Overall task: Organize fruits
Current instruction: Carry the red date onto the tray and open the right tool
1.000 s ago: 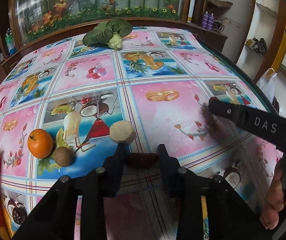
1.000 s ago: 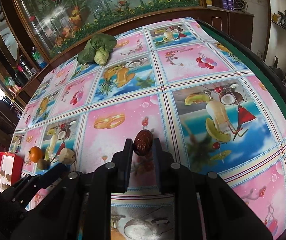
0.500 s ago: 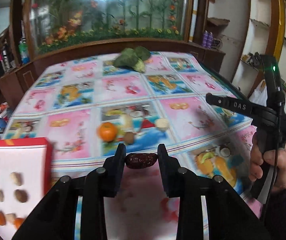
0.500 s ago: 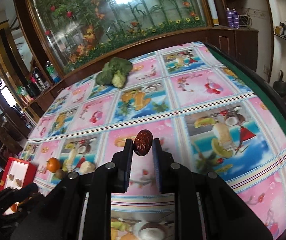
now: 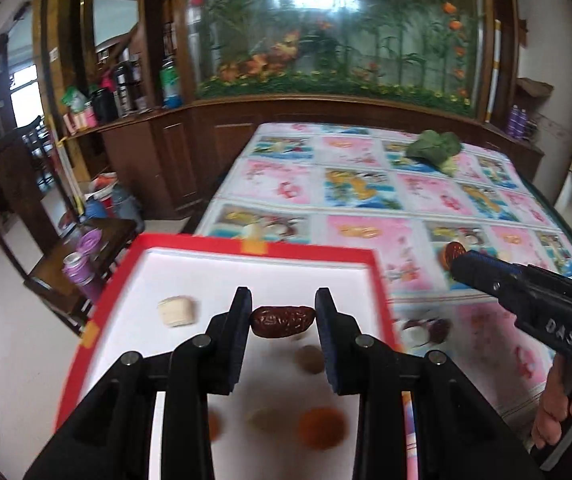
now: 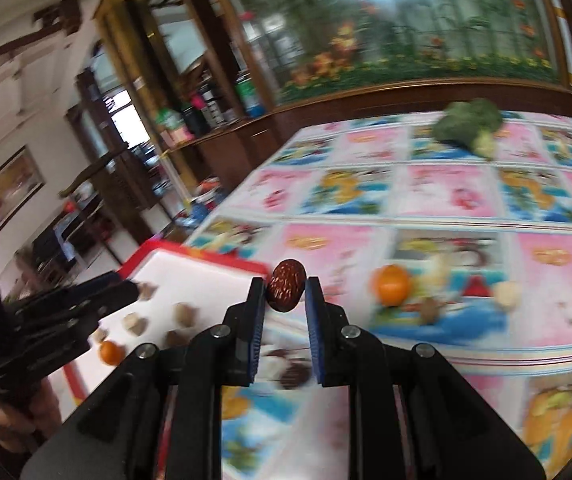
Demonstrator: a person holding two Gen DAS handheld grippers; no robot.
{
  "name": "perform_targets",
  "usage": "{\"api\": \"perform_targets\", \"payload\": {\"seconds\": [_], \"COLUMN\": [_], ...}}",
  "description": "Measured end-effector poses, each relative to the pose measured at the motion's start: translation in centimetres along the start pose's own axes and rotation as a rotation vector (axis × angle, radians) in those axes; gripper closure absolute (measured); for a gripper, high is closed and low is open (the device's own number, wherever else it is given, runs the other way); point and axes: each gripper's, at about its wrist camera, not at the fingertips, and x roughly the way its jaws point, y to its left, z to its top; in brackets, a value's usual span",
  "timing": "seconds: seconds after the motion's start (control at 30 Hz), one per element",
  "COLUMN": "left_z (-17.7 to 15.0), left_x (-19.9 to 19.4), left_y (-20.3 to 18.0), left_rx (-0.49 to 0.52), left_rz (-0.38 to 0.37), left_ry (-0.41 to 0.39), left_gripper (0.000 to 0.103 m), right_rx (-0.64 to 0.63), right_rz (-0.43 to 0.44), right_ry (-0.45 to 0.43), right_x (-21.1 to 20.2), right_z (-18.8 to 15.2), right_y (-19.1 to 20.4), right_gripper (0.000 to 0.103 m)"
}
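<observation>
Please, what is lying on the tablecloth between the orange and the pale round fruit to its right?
In the right wrist view, a small brown fruit lies between the orange and the pale round fruit, slightly nearer the camera. It is blurred, so its kind is unclear.

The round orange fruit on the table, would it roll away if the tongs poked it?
Probably yes. The round orange fruit looks ball-shaped and sits free on the flat patterned tablecloth, so a nudge could send it rolling. Its skin looks smooth, so it might slip from a loose grip.

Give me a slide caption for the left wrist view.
Left gripper holds a wrinkled dark-red date above the red-rimmed white tray of sorted fruit pieces.
</observation>
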Motion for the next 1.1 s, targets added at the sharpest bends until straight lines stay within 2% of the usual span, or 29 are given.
{"api": "perform_targets", "payload": {"seconds": [0.13, 0.27, 0.47, 0.77, 0.83, 0.87, 0.9, 0.97, 1.0, 1.03, 1.1], "left_z": [-1.6, -2.4, -3.1, -3.2, -3.1, -3.0, -3.0, -3.0, -3.0, -2.9, -2.6], "left_x": [0.1, 1.2, 2.9, 3.8, 3.9, 3.9, 3.9, 3.7, 3.6, 3.4, 3.0], "left_y": [3.4, 6.1, 7.0, 6.1, 6.1, 6.1, 6.1, 6.1, 6.0, 5.8, 5.4], "left_rx": [-0.028, -0.071, -0.075, -0.04, -0.04, -0.044, -0.048, -0.053, -0.049, -0.045, -0.046], "left_rz": [0.045, 0.069, 0.067, 0.06, 0.071, 0.07, 0.071, 0.081, 0.085, 0.086, 0.079], "left_ry": [0.016, 0.041, 0.079, 0.123, 0.134, 0.14, 0.146, 0.147, 0.142, 0.14, 0.133], "left_gripper": [0.071, 0.071, 0.071, 0.07, 0.068, 0.061, 0.049, 0.041, 0.041, 0.041, 0.041], "right_rx": [-0.075, -0.154, -0.127, -0.134, -0.126, -0.124, -0.121, -0.107, -0.097, -0.08, -0.071], "right_rz": [0.077, 0.055, -0.047, -0.072, -0.067, -0.066, -0.064, -0.053, -0.041, -0.023, -0.008], "right_ry": [0.072, 0.131, 0.214, 0.245, 0.257, 0.262, 0.268, 0.282, 0.288, 0.288, 0.255], "right_x": [2.7, 5.0, 8.7, 9.4, 9.4, 9.4, 9.5, 9.5, 9.4, 9.1, 8.3], "right_z": [-1.2, -2.2, -2.6, -3.0, -2.9, -2.8, -2.8, -2.6, -2.5, -2.4, -2.2], "right_y": [5.5, 8.6, 8.3, 9.2, 9.2, 9.2, 9.1, 8.8, 8.7, 8.4, 8.0], "right_gripper": [0.081, 0.081, 0.081, 0.08, 0.08, 0.08, 0.08, 0.07, 0.055, 0.048, 0.048]}}
